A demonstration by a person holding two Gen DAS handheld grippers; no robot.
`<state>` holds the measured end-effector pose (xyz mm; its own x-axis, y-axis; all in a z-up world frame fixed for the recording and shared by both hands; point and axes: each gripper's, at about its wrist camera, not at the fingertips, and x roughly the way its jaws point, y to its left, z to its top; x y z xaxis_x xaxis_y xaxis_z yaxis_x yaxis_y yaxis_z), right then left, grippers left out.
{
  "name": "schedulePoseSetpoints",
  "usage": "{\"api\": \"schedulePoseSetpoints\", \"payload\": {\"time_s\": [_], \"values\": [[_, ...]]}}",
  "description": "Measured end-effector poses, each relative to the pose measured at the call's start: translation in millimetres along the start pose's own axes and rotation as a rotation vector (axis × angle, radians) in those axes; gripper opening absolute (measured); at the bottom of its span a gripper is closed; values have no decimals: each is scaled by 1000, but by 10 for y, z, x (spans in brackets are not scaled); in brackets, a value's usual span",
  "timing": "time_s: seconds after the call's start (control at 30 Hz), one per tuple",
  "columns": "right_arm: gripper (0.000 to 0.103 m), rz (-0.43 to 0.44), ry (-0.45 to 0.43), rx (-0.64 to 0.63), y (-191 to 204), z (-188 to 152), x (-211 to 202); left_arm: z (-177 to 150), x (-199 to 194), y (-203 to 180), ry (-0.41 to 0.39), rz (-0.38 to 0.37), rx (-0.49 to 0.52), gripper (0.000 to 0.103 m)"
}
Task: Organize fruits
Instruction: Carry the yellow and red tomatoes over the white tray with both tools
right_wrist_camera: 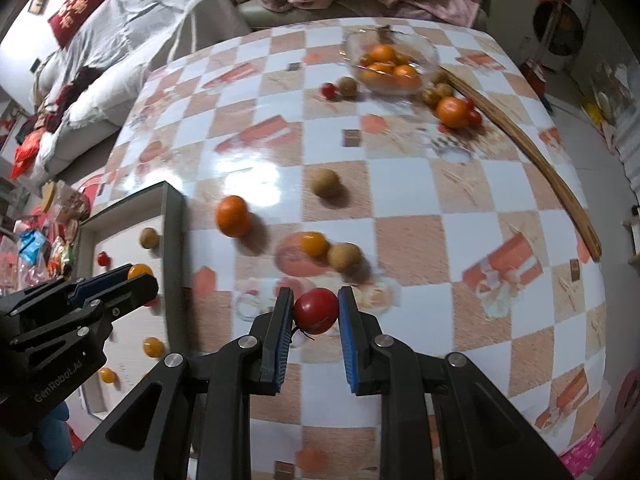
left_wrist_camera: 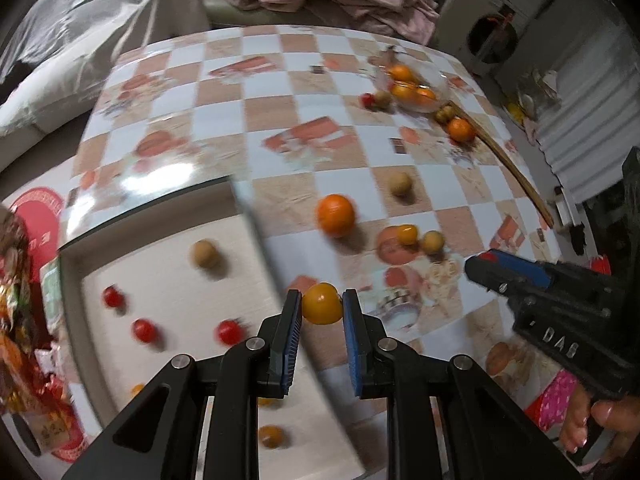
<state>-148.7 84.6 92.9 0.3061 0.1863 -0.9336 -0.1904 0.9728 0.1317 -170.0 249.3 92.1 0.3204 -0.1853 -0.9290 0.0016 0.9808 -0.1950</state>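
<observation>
The left gripper (left_wrist_camera: 322, 307) is clamping a yellow tomato (left_wrist_camera: 321, 303) between its fingers (left_wrist_camera: 291, 322), which are standing narrowly apart, just the fruit's width. It is hovering over the right wall of the tray (left_wrist_camera: 248, 216). The right gripper (right_wrist_camera: 313, 309) is gripping a red tomato (right_wrist_camera: 316, 310) in the same way, its fingers (right_wrist_camera: 349, 326) pressing both sides, above the counter (right_wrist_camera: 408, 184).

Inside the tray, the left wrist view is showing three red tomatoes (left_wrist_camera: 144, 330), one brown fruit (left_wrist_camera: 205, 254), and what are probably three small yellow ones (left_wrist_camera: 271, 436); blur is limiting that count.

Loose on the near counter are lying one orange (right_wrist_camera: 233, 216), one yellow tomato touching a brown fruit (right_wrist_camera: 343, 257), and one more brown fruit (right_wrist_camera: 326, 182) farther back. The bowl (right_wrist_camera: 430, 56) at the far edge is holding about four oranges. Beside it are sitting one orange, several brown fruits and red tomatoes. A stick (right_wrist_camera: 532, 156) is lying along the right side.
</observation>
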Motion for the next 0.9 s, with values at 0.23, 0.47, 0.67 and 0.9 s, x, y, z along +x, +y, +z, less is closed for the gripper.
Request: {"api": "schedulePoseSetpoints", "payload": {"time_s": [0.23, 0.47, 0.67, 0.9], "values": [[25, 35, 2, -59, 385, 83, 2, -227, -205, 564, 0, 56, -96, 22], [25, 83, 35, -121, 796, 55, 118, -426, -240, 950, 11, 94, -165, 22], [25, 118, 66, -156, 1085, 13, 263, -510, -206, 1177, 8, 108, -207, 22], [25, 159, 87, -190, 1379, 32, 482, -508, -132, 1505, -13, 143, -264, 22]]}}
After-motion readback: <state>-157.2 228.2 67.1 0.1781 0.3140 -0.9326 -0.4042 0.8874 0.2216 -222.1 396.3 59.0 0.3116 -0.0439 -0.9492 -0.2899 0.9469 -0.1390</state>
